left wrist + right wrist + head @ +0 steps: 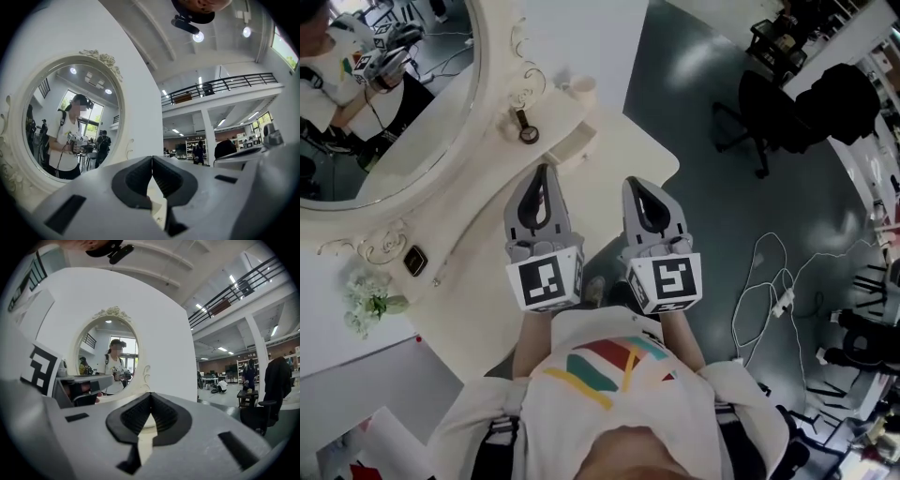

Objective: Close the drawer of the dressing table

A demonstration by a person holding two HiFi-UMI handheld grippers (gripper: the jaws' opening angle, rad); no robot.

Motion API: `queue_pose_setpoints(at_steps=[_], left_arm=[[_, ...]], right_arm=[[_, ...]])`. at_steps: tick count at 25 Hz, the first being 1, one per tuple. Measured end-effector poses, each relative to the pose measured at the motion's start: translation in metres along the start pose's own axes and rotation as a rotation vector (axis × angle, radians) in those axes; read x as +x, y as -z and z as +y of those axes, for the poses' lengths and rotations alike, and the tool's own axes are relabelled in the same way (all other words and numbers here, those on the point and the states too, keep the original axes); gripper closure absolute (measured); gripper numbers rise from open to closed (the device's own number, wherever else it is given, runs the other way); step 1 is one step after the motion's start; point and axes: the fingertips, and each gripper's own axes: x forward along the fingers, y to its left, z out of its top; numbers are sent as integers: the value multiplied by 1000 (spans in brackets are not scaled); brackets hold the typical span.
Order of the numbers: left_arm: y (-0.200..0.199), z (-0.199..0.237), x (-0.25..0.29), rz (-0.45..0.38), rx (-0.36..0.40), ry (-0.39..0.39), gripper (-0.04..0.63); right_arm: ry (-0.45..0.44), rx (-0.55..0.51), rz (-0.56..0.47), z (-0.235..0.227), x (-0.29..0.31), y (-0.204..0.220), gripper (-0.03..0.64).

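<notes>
White dressing table [628, 159]: stands against a pale wall panel, its top mostly bare; the person stands at its near edge.
Oval mirror [403, 141]: carved frame; it reflects the person holding both tools.
Drawer [570, 150]: a small box-like front juts from the raised shelf below the mirror, towards the far end. I take this for the drawer, pulled out.
Left gripper [546, 173]: jaws pressed together with nothing between them; held about level over the table's near edge, well short of the drawer.
Right gripper [637, 183]: just beside the left one; jaws likewise closed and empty, not touching the drawer.
Progress: nothing is closed yet, by my reading; the reach and the push are both left.
Hard to make out: how far out the drawer stands and what is inside it. Neither gripper view shows it, only the mirror and the hall.
Hidden: the table's front and legs, behind the person's body.
</notes>
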Motion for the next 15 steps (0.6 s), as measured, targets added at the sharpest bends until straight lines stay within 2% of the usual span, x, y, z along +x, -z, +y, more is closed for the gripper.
queue_pose_setpoints(at_steps=[7, 15], left_arm=[[-6, 8, 6, 8, 13, -110, 589], [-10, 14, 13, 15, 25, -181, 589]], right_arm=[[-133, -18, -34, 4, 24, -7, 617], [-208, 6, -37, -4, 41, -6, 617]])
